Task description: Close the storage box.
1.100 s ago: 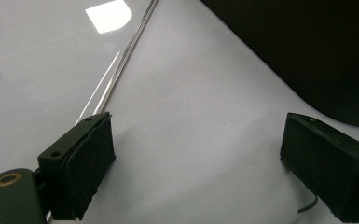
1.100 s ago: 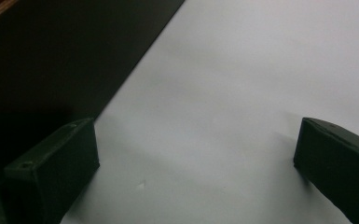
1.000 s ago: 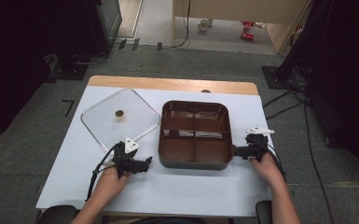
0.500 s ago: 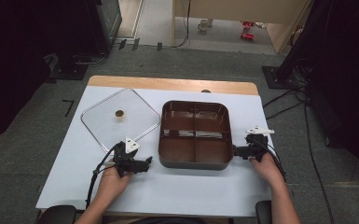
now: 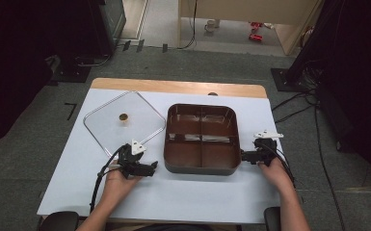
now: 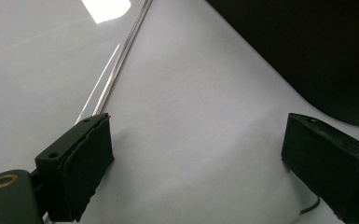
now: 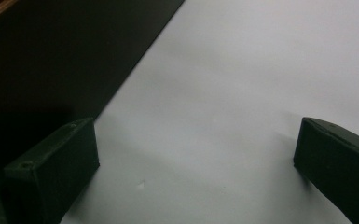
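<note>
A dark brown square tray (image 5: 186,155) with four compartments sits in the middle of the white table (image 5: 197,195). To its left lies a clear square lid (image 5: 105,126) with a small brass knob (image 5: 123,117). My left gripper (image 5: 152,167) rests open on the table at the tray's front left corner, its jaws pointing at the tray. In the left gripper view the left gripper (image 6: 196,161) has bare table between its jaws, the lid's edge (image 6: 116,63) on one side and the tray (image 6: 307,46) on the other. My right gripper (image 5: 244,156) is open beside the tray's right wall (image 7: 51,56), with bare table in the right gripper (image 7: 196,163) as well.
The table's wooden far edge (image 5: 173,86) borders grey floor with cables (image 5: 294,103) and dark stands. Open white surface lies in front of the tray and at the far right corner (image 5: 255,108).
</note>
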Motion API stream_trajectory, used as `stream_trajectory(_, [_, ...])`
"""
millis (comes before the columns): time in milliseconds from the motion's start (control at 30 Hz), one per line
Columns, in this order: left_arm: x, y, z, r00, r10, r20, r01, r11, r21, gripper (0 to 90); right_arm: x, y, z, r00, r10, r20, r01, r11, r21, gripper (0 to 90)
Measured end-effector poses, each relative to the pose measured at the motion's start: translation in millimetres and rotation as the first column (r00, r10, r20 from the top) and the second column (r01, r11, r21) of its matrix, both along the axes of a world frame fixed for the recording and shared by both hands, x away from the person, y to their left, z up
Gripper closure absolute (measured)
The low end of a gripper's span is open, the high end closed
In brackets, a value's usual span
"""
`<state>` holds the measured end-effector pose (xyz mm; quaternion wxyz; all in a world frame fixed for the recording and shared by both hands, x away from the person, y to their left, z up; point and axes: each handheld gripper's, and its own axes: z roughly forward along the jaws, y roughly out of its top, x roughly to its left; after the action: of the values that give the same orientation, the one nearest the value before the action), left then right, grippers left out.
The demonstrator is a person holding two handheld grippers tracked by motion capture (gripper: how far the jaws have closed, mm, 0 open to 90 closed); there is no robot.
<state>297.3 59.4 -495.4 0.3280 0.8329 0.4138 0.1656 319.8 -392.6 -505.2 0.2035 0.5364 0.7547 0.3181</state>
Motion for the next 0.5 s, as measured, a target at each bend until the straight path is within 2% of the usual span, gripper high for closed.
stream_trajectory(167, [2.5,1.6,3.4,0.9997,-0.009,-0.023,0.009,0.9999,0.01,12.0,0.0,0.0,0.0,1.0,0.0,0.0,0.0,1.0,0.0,0.0])
stream_trajectory(333, [6.8,2.2,7.4,0.9974,-0.04,-0.06,0.042,0.9985,0.035,14.0,0.0,0.0,0.0,1.0,0.0,0.001,0.0,1.0,0.0,0.0])
stream_trajectory(500, [8.4,3.0,10.8,0.9946,-0.058,-0.086,0.06,0.9978,0.028,14.0,0.0,0.0,-0.1,1.0,0.0,0.001,0.0,1.0,0.0,0.0])
